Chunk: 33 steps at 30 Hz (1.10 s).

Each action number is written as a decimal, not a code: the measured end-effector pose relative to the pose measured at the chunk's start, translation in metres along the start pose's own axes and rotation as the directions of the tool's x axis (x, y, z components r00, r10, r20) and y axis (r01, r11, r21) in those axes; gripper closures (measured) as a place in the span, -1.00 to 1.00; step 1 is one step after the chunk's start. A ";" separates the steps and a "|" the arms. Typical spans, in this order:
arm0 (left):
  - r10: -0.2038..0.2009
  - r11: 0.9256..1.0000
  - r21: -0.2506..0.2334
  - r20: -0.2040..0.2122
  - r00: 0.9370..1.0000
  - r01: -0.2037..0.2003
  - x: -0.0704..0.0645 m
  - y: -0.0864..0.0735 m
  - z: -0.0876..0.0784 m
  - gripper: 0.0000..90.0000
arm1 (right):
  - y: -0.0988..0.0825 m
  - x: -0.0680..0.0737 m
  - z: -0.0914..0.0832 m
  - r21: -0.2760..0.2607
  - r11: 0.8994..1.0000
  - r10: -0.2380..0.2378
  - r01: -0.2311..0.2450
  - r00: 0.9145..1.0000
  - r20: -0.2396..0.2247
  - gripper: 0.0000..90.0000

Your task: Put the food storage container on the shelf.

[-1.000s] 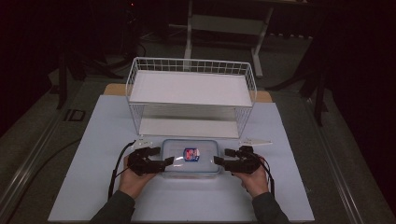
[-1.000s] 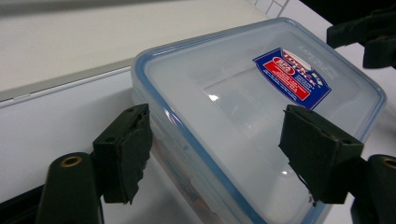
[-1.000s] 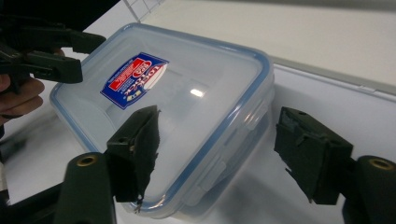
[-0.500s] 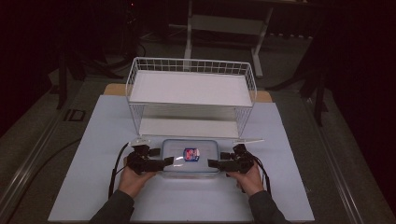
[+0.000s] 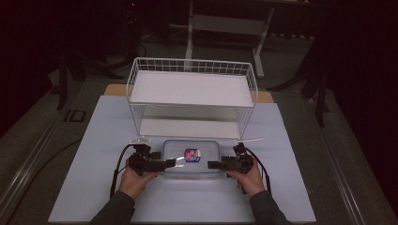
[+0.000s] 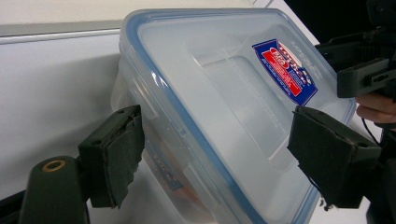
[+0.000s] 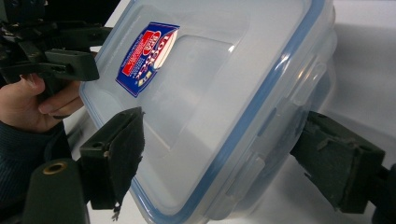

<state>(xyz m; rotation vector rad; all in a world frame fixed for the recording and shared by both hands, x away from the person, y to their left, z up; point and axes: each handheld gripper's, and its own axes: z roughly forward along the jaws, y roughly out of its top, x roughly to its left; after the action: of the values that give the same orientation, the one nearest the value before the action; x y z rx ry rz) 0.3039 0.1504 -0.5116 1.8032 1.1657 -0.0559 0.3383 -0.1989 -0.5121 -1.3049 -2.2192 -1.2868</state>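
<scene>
A clear plastic box (image 5: 191,157) with a blue-rimmed lid and a red-and-blue sticker rests on the white table. My left gripper (image 5: 170,163) is at its left end and my right gripper (image 5: 212,164) at its right end. In the left gripper view, my left gripper (image 6: 219,158) straddles the box (image 6: 224,93) with its pads (image 6: 114,154) apart from it. In the right gripper view, my right gripper (image 7: 229,163) straddles the box (image 7: 210,93) the same way. Both pairs of jaws have just been opening, the box's ends between them, and stand open.
A white wire rack (image 5: 192,89) with two shelves stands just behind the box. The white table top (image 5: 94,187) spreads out to both sides and to the front. Dark floor and table legs lie beyond.
The right gripper's jaws have spread and the hand has shifted slightly nearer me. The left hand and the box stay where they were.
</scene>
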 end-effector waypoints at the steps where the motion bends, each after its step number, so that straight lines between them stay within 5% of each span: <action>1: 0.000 1.000 0.005 -0.001 1.000 0.000 0.000 0.000 -0.001 -0.57 | 0.000 0.000 -0.001 0.004 1.000 0.006 -0.006 1.000 0.001 -0.57; 7: -0.021 1.000 0.005 -0.009 1.000 0.021 -0.003 0.002 -0.009 -0.34 | -0.002 0.002 -0.007 -0.006 1.000 0.019 -0.019 1.000 0.001 -0.41; 13: 0.006 1.000 -0.015 -0.041 0.999 -0.007 -0.013 -0.003 -0.018 -0.14 | -0.008 0.007 -0.016 -0.032 0.999 0.010 -0.010 1.000 0.001 -0.21; 26: -0.016 1.000 -0.017 -0.011 1.000 0.016 -0.018 -0.014 -0.033 0.20 | -0.021 0.018 -0.030 -0.037 0.998 -0.047 0.047 0.999 0.006 0.01; 33: 0.015 1.000 -0.018 -0.011 1.000 -0.015 -0.019 -0.018 -0.034 0.14 | -0.025 0.023 -0.031 -0.052 0.994 -0.100 0.101 0.995 0.015 0.03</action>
<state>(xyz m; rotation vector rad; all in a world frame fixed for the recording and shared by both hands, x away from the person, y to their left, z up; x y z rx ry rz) 0.2664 0.1642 -0.4956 1.7979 1.1571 -0.0264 0.2995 -0.2154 -0.4950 -1.2366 -2.3015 -1.3852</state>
